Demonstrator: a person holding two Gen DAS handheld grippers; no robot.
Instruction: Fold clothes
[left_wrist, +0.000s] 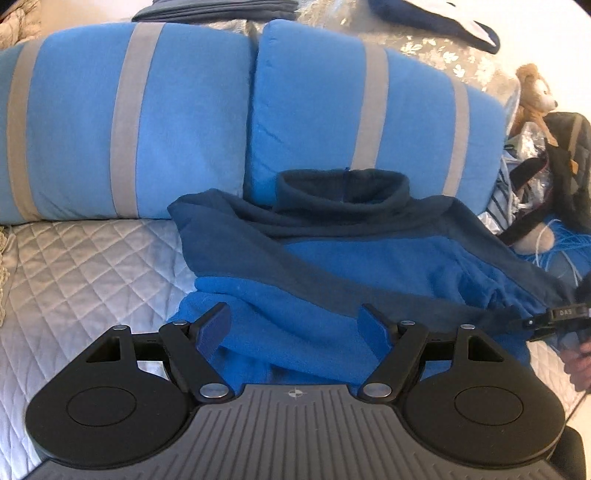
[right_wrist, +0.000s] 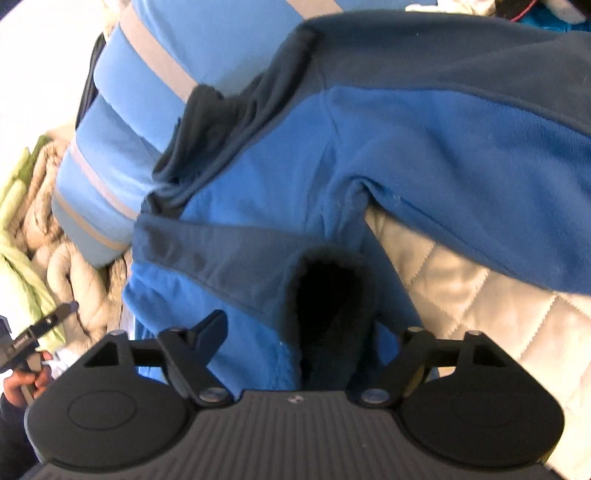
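Note:
A blue fleece sweater (left_wrist: 332, 266) with navy shoulders and a navy collar (left_wrist: 343, 188) lies spread on the quilted bedcover (left_wrist: 92, 266), its collar against the pillows. My left gripper (left_wrist: 293, 326) hovers open over its lower left part, with nothing between the blue pads. In the right wrist view my right gripper (right_wrist: 310, 332) is open, and the dark sleeve cuff (right_wrist: 332, 295) of the sweater (right_wrist: 424, 147) lies between its spread fingers, hiding part of the right one. The right gripper (left_wrist: 535, 325) also shows at the sweater's right edge.
Two blue pillows with grey stripes (left_wrist: 184, 122) stand behind the sweater. A teddy bear (left_wrist: 535, 92), a black bag (left_wrist: 569, 166) and loose items crowd the right side. Dark folded clothes (left_wrist: 214, 9) lie behind the pillows. A beige and green blanket (right_wrist: 22, 206) is bunched at the left.

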